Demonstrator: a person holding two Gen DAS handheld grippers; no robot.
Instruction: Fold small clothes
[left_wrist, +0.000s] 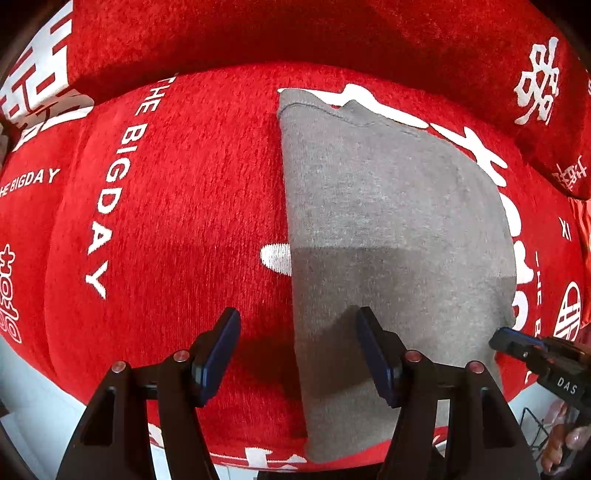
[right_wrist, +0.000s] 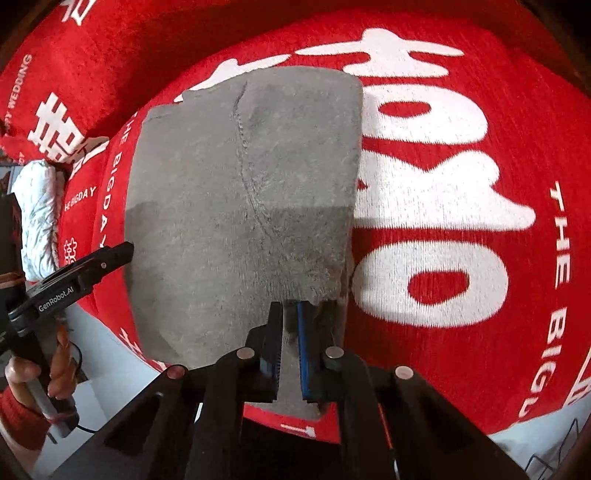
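On the red cushion (left_wrist: 177, 206), right claw (right_wrist: 291, 343) pinches grey garment (right_wrist: 236, 192); left claw (left_wrist: 295, 354) spread.

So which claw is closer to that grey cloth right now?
The right claw: it is pinching the near right edge of the grey cloth. The left claw hangs open over the cloth's left edge, not gripping it.

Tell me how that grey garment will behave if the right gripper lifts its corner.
The grey garment looks like soft knit lying flat on the red cover, so it will probably drape and fold rather than stay stiff. It seems thin, likely light. Held only where the right gripper pinches, the rest should sag.
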